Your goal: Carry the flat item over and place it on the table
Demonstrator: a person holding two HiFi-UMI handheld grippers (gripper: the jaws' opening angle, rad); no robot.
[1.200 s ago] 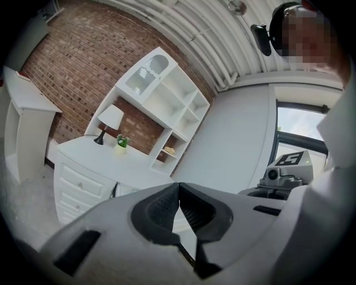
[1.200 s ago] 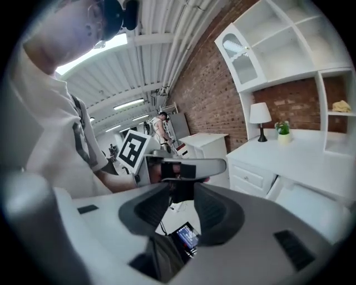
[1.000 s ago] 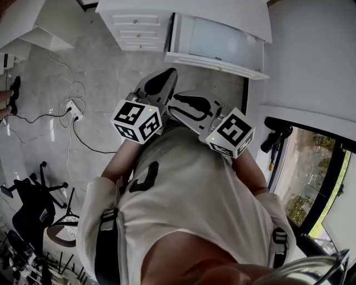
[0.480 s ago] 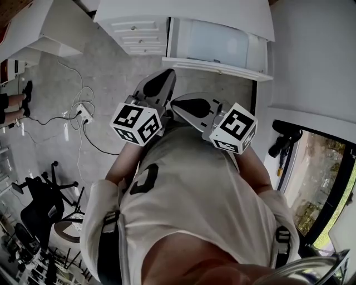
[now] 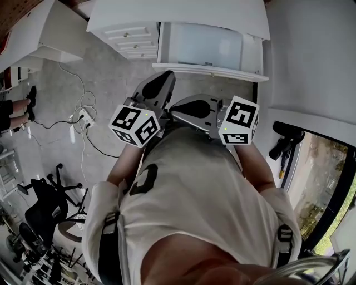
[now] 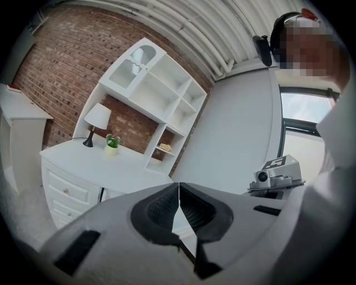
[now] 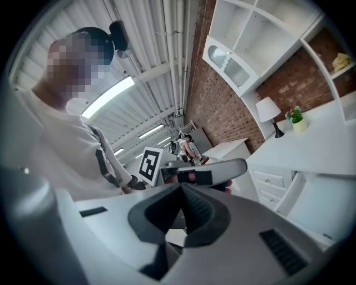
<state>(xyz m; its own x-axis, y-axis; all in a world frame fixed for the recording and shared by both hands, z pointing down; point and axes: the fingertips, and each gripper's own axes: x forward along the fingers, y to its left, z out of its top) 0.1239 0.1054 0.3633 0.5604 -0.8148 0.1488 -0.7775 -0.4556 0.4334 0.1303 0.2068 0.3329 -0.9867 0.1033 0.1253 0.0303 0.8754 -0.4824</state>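
Observation:
I hold both grippers close to my chest, above the grey floor. My left gripper (image 5: 165, 76) (image 6: 178, 187) points at the white desk (image 5: 183, 16) (image 6: 94, 164); its jaws are shut with nothing between them. My right gripper (image 5: 176, 109) (image 7: 182, 187) points leftward across the left one, and its jaws are also shut and empty. A small yellowish thing (image 6: 164, 147) (image 7: 340, 59) lies on a low shelf of the white shelf unit (image 6: 161, 100). I cannot make out any other flat item.
A lamp (image 6: 97, 119) and a small plant (image 6: 113, 143) stand on the desk. Drawers (image 5: 130, 36) are at its left. A power strip with cables (image 5: 78, 117) and a black office chair (image 5: 41, 203) are on the floor at left. A window (image 5: 328, 183) is at right.
The desk has come a little nearer and shifted left in the head view. The right gripper's marker cube has turned and risen slightly. The left gripper has barely moved.

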